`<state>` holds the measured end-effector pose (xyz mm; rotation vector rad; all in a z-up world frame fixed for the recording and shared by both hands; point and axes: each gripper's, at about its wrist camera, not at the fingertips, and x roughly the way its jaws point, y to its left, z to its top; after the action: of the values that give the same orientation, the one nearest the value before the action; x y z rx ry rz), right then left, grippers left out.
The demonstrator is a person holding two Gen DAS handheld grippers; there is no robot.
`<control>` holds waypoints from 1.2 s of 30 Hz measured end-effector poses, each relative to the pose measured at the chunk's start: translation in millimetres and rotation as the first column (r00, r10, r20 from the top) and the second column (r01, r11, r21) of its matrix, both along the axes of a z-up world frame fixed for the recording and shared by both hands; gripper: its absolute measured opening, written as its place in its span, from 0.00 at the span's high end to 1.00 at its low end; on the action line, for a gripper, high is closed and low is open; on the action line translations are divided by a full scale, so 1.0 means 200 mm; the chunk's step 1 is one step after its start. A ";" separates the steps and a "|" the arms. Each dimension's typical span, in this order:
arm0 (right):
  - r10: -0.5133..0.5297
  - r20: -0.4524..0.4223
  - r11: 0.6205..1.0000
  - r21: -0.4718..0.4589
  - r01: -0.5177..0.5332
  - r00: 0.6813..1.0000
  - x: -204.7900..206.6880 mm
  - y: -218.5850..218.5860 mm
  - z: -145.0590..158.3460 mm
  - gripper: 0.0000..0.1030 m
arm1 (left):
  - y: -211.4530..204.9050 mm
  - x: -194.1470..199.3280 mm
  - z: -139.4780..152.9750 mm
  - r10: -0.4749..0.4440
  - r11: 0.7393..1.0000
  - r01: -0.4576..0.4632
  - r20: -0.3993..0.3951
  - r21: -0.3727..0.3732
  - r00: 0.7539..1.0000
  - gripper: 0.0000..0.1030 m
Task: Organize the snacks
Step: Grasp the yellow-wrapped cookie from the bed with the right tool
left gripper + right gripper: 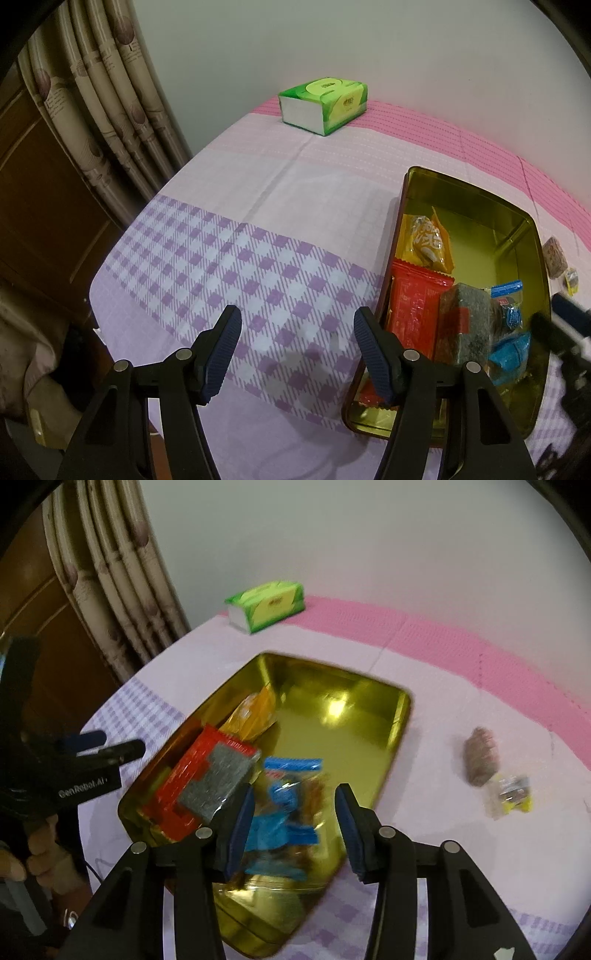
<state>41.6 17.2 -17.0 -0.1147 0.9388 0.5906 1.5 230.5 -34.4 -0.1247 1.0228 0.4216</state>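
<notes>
- Judging by how things lie, the sorting is well along but not finished: several snacks already sit in the gold tin [384, 734] on the bench [424, 834].
- Inside it lie a yellow packet [255, 714], a red packet [184, 786], a dark grey block [218, 779] resting on the red one, and a blue packet [288, 805].
- Two snacks are left outside, well apart from the tin: a brown wrapped piece [480, 757] and, just beside it, a small clear-and-yellow packet [511, 794].
- Over the blue packet the right gripper [295, 823] hangs with jaws parted and nothing pressed between them; the packet lies in the tin below.
- Beside the tin, above bare cloth, the left gripper [297, 350] hovers with jaws apart and empty.
- A green tissue pack [325, 103] stands at the far edge, apparently no part of the job.
</notes>
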 end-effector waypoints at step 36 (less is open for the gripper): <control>-0.702 -0.412 0.659 -0.066 0.749 0.581 0.62 -0.86 -0.27 0.57 | 0.03 0.01 -0.03 -0.001 1.000 0.001 -0.026 -0.013 1.000 0.37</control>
<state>165.6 -155.0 -70.3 0.5195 1.2452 -0.1332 3.0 236.1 -40.9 -0.1310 1.0511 0.4165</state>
